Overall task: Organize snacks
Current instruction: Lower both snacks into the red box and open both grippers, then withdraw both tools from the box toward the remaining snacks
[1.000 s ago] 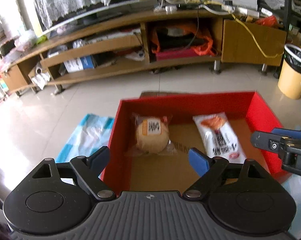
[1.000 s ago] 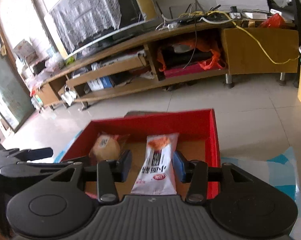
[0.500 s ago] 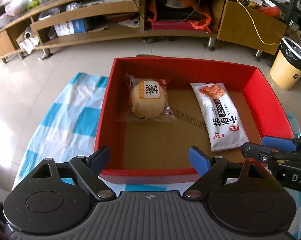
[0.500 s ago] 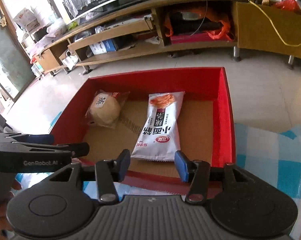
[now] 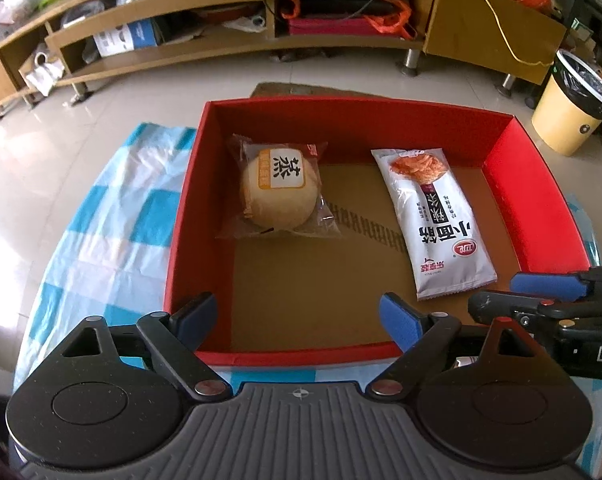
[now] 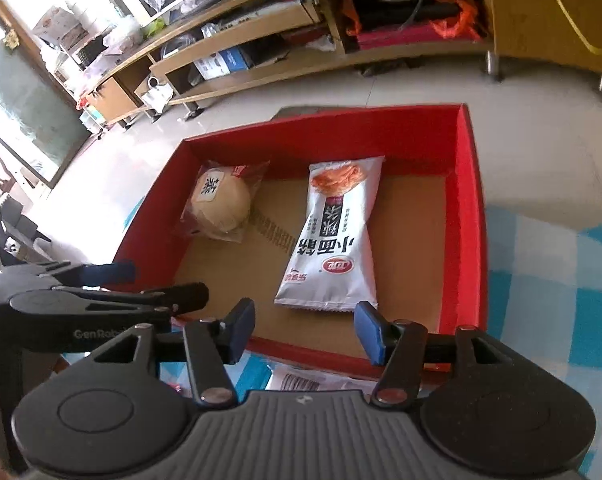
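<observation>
2 snack packets (image 5: 433,220) (image 5: 279,192) beyond both grippers' spread fingers (image 5: 397,316).

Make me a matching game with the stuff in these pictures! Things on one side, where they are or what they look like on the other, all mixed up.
Things:
1. round bun in clear wrap
2. long white snack packet
3. red box
4. yellow bin

Clues:
A. stands on the floor, beyond the box, to its right
B. lies on the right side of the box floor
C. sits on a blue and white checked cloth
D. lies on the left side of the box floor

Pairs: 1-D, 2-B, 3-C, 4-A
</observation>
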Action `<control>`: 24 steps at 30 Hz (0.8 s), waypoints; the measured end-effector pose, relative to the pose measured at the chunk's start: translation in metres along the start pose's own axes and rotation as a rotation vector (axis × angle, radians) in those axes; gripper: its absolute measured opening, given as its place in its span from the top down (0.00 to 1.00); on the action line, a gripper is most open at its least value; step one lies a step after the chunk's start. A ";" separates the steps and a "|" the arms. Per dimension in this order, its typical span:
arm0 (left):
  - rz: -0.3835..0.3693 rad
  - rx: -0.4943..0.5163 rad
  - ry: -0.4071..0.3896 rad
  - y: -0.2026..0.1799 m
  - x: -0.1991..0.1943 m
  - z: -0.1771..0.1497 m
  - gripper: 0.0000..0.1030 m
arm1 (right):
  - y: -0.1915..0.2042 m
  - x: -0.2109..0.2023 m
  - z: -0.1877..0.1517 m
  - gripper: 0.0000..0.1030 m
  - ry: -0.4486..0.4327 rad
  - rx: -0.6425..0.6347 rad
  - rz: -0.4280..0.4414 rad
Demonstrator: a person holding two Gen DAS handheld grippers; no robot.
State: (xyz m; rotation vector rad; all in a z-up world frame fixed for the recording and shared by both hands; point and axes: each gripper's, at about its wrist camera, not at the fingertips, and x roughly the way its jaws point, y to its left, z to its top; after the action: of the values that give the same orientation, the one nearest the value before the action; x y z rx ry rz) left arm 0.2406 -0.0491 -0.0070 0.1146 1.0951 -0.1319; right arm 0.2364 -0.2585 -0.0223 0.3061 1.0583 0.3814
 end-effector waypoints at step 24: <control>-0.033 -0.021 0.027 0.009 -0.026 -0.024 0.08 | 0.016 -0.019 -0.019 0.46 -0.030 -0.023 -0.048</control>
State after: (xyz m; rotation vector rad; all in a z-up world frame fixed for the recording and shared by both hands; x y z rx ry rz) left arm 0.2094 -0.0349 0.0059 0.0798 1.1251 -0.1494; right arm 0.2088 -0.2512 -0.0098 0.2646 1.0289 0.3453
